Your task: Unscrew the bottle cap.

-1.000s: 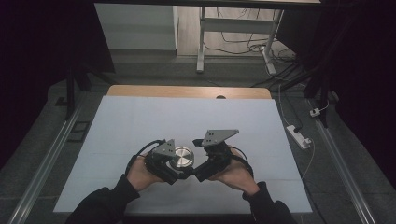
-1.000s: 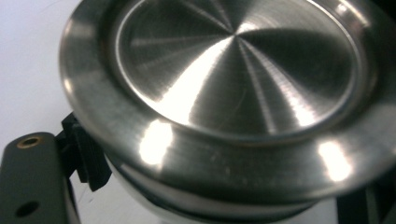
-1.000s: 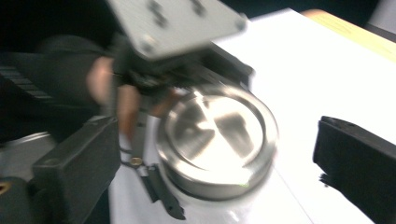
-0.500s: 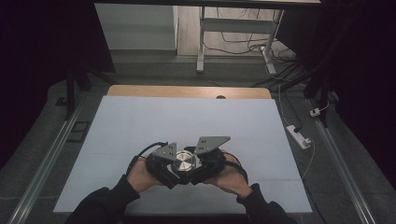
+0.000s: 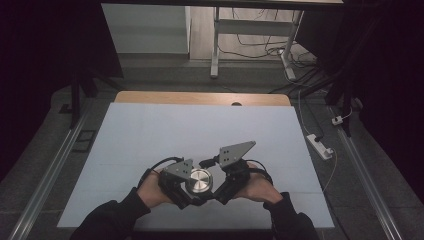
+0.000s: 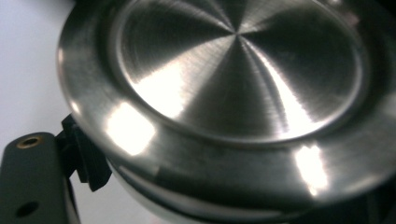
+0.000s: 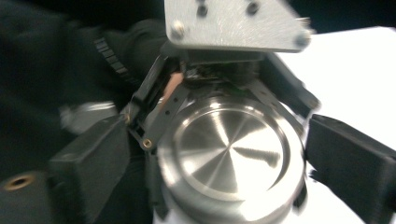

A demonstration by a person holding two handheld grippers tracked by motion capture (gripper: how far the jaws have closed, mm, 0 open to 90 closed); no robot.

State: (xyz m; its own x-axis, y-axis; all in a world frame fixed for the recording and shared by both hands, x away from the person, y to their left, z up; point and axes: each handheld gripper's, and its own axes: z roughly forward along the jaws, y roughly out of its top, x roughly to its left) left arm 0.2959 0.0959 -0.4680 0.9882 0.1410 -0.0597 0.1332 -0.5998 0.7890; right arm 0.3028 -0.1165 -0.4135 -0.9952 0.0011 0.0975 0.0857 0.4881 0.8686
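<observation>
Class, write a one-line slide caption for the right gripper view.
Right gripper with its black jaws either side of a round steel container that the left gripper holds over the white table.

Both forearms enter from the bottom edge in dark sleeves, hands close together near the front of the worktop. The left claw [image 5: 192, 192] angles inward, jaws closed around a round metal piece. The right claw [image 5: 215, 192] faces it from just beside, jaws spread wide apart.
</observation>
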